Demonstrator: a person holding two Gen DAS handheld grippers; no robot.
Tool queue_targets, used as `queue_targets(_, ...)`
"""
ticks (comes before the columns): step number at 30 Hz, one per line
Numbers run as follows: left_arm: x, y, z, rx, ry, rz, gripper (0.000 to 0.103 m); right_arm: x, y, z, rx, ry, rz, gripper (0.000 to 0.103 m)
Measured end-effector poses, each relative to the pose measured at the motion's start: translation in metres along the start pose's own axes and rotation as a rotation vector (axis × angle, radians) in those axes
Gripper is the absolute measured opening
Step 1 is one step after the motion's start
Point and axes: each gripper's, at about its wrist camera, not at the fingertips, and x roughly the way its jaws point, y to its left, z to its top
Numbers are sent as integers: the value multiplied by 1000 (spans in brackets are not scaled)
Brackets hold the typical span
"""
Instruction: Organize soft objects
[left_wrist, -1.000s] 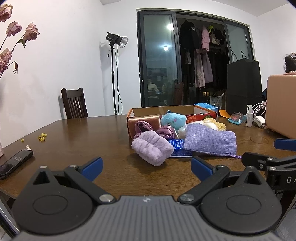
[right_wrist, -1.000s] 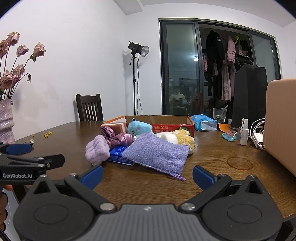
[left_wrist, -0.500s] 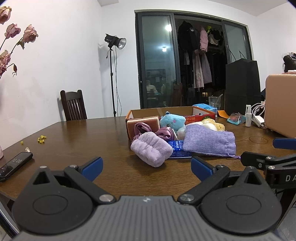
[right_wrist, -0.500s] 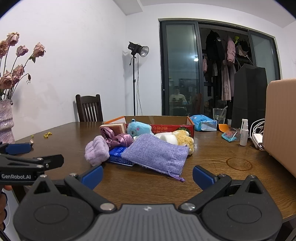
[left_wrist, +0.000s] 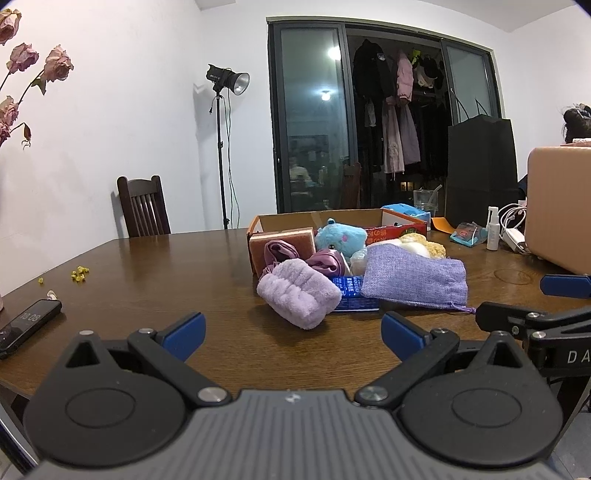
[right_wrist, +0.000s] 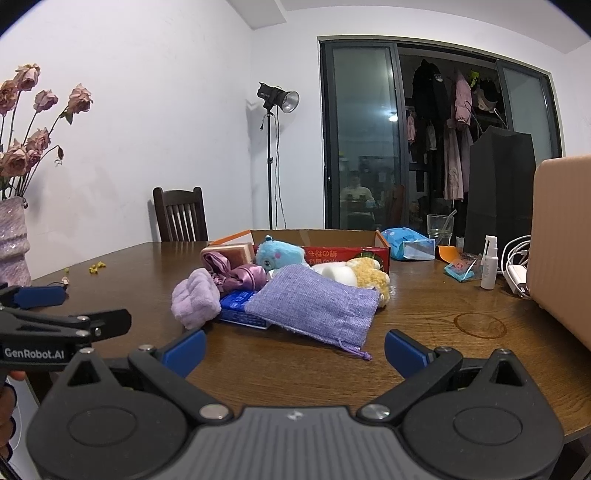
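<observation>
Right wrist: both tools spread, empty; cardboard box (right_wrist: 317, 236) behind blue plush (right_wrist: 279, 254).

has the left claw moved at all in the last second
Yes, slightly. In the left wrist view the chair and light stand have slid a little leftward in the frame, so the left claw has turned slightly right. It is open and empty.

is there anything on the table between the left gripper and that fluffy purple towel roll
Nothing visible. Only bare wood of the table lies between the open left gripper and the fluffy purple towel roll. The lavender pouch sits to the roll's right, and the phone lies far off to the left.
</observation>
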Motion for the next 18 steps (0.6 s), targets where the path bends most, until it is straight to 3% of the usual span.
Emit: queue_targets(18,0,-1,-1,0,1,-1,103,0,1,0,2,4,-7,103)
